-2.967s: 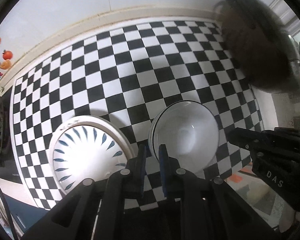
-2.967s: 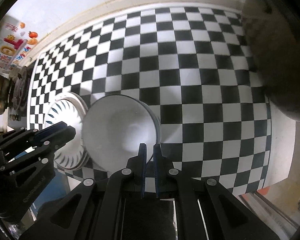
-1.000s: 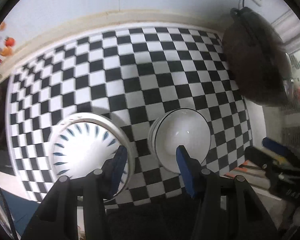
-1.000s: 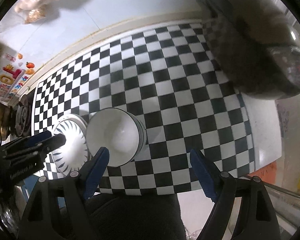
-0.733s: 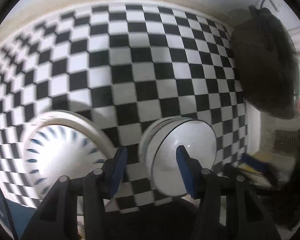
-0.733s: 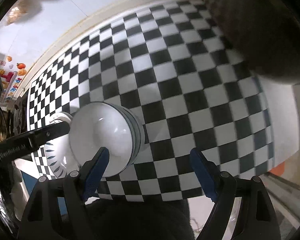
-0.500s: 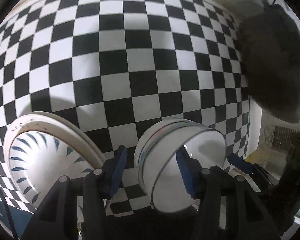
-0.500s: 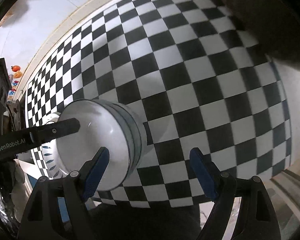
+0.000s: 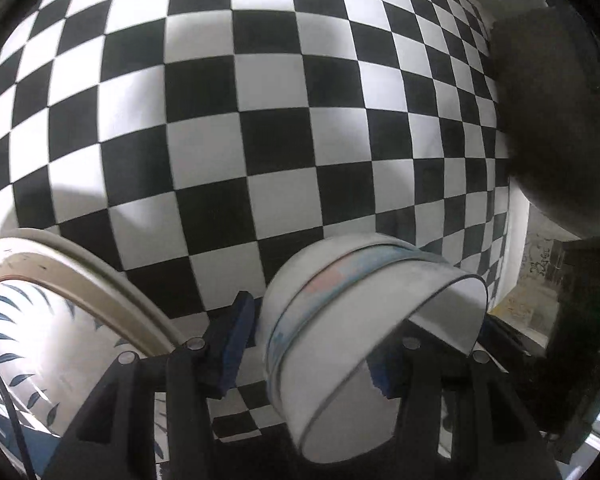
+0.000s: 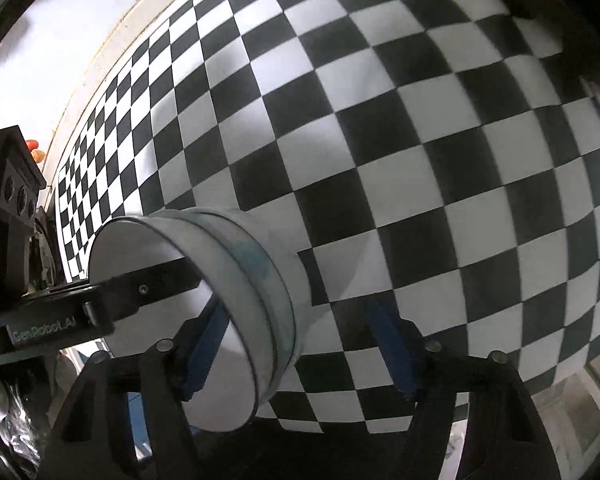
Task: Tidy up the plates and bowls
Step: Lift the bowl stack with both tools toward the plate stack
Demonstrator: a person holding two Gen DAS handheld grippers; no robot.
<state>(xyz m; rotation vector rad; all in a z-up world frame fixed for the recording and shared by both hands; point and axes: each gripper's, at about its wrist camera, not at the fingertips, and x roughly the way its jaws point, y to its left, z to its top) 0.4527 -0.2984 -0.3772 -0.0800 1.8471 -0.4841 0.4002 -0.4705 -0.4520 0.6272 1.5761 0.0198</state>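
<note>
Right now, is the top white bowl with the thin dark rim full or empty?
Empty. The top white bowl with the thin dark rim shows only bare white interior, though the left gripper's finger and the near rim hide part of it.

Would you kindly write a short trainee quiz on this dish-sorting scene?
1. True or false: the white bowls sit nested together on the checkered cloth.
2. What pattern marks the plate beside them?
3. The left gripper is: A) shut on the plate; B) open, straddling the bowls' wall; C) open over bare cloth.
Key: 1 true; 2 blue leaf strokes; 3 B.
</note>
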